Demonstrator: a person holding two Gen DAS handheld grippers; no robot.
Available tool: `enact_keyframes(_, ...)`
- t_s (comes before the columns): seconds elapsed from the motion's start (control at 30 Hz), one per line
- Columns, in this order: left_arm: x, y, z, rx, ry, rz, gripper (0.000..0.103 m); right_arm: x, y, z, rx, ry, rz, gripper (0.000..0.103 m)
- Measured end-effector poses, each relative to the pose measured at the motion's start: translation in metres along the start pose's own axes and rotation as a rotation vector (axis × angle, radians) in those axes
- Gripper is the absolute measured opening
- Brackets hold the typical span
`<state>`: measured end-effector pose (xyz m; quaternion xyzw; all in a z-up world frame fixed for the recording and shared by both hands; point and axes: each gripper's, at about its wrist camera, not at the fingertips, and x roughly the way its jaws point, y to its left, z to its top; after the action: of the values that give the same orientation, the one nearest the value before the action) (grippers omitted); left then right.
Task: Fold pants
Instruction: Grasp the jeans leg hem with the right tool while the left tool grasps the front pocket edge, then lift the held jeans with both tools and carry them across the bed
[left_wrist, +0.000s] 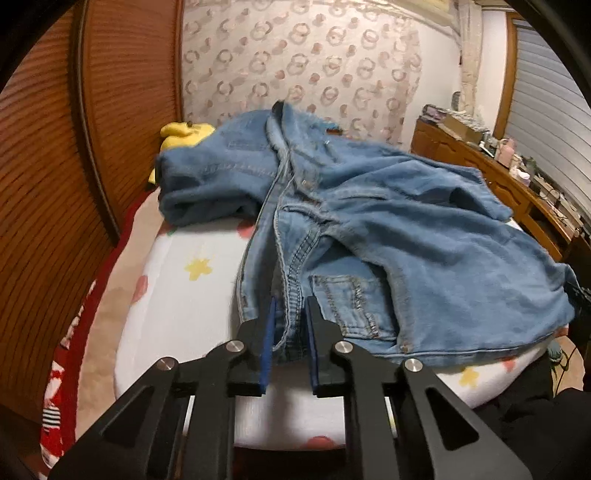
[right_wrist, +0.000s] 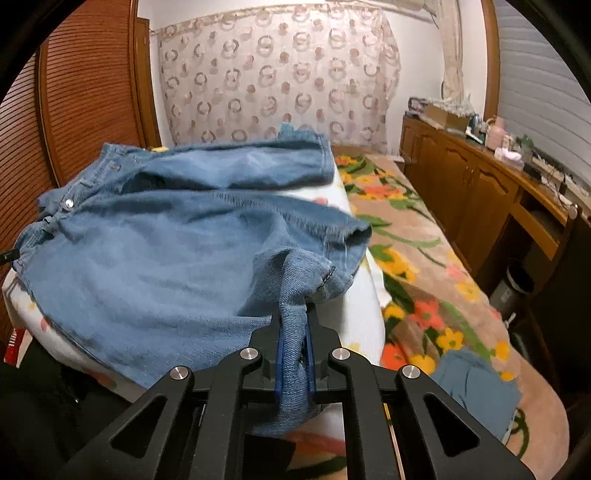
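Note:
A pair of light blue jeans (left_wrist: 388, 229) lies rumpled on a white padded surface (left_wrist: 192, 295) printed with stars and dots. In the left wrist view my left gripper (left_wrist: 291, 302) is shut on the stitched waistband edge next to a back pocket, with denim filling the gap between the blue pads. In the right wrist view the same jeans (right_wrist: 147, 258) spread away to the left. My right gripper (right_wrist: 294, 314) is shut on a bunched fold of denim near a hem, and the cloth hangs down through the jaws.
A yellow soft item (left_wrist: 184, 133) lies behind the jeans. A floral blanket (right_wrist: 424, 277) covers the bed to the right, with another blue cloth (right_wrist: 476, 384) on it. A cluttered wooden cabinet (right_wrist: 480, 192) lines the right wall. Slatted wooden doors (left_wrist: 55, 147) stand on the left.

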<state>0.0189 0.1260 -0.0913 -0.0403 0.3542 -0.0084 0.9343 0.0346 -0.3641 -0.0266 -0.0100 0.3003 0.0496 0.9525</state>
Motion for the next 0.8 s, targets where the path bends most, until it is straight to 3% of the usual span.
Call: enact_keyframes(0.8,-0.086,-0.021,0.053,0.041,-0.175,-0.083,0.016,-0.039,0.003,0.017,-0.057,-0.214,-0.01,0.007)
